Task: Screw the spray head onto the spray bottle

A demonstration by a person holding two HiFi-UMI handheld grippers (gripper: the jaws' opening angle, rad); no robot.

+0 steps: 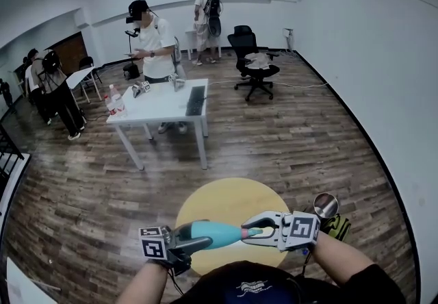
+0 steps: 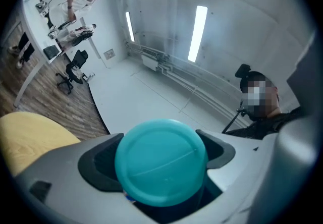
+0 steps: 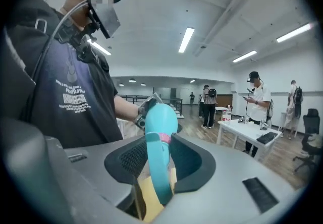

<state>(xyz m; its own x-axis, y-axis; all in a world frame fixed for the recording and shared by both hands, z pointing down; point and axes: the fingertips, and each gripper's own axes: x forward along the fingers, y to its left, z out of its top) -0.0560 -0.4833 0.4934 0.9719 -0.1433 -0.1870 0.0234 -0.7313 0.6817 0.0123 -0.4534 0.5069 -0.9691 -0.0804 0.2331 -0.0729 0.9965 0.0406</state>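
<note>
Teal bottle (image 1: 217, 233) held level over yellow table (image 1: 233, 198), left gripper (image 1: 195, 239) clamped on base, right gripper (image 1: 254, 234) pinching head (image 3: 158, 167); skewed twist could cross-thread, or bottle slips.

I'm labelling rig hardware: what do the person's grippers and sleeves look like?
The left gripper and right gripper are light grey with dark jaw pads; each carries a cube of black-and-white square markers. Sleeves are short and dark.
</note>
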